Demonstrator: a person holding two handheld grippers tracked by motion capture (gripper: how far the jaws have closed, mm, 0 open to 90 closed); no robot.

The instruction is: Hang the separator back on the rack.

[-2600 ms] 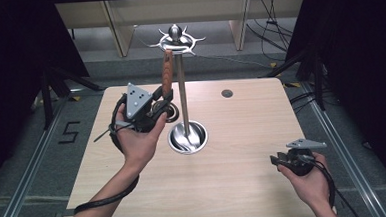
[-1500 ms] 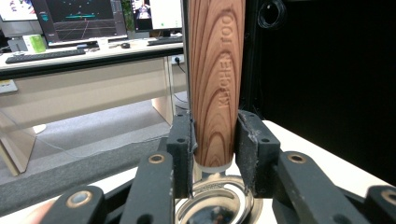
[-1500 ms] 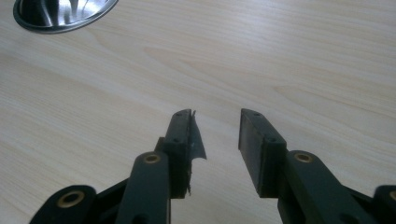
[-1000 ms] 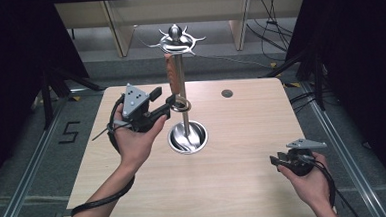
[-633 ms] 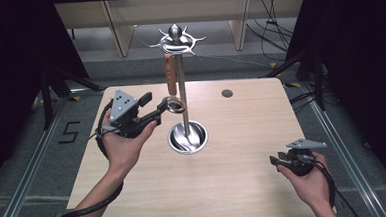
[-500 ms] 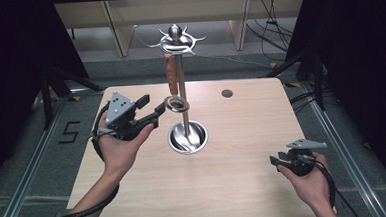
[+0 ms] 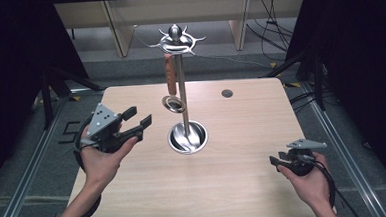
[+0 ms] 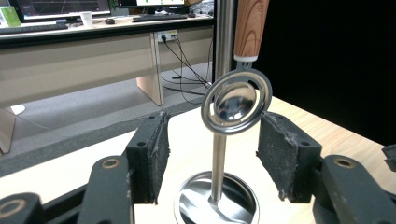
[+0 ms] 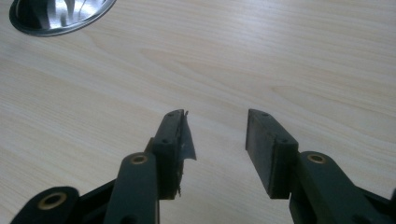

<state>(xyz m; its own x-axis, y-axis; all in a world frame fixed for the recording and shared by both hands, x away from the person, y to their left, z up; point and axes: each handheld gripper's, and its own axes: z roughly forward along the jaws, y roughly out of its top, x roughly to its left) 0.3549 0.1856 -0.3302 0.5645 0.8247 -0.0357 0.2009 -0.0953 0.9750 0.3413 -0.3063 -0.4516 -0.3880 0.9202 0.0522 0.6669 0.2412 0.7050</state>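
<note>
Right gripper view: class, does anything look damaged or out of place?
Yes. The pad on the left-hand jaw of the right tongs is frayed, its edge peeling away; the other pad lies flat.

- The stand [image 7: 182, 101] is polished metal, mirror-bright at its base.
- The utensil [image 8: 236, 101] has a glossy steel ring and a matt wooden handle.
- The table [image 7: 244, 176] is pale, smooth, matt wood.
- The jaw pads [image 8: 155, 156] are rough, frayed black foam.

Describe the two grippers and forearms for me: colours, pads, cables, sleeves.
Both the left gripper and the right gripper are black, each topped by a grey three-cornered plate and trailing a black cable. The jaws carry dark foam pads and brass-coloured pivots. The forearms are bare, without sleeves.
</note>
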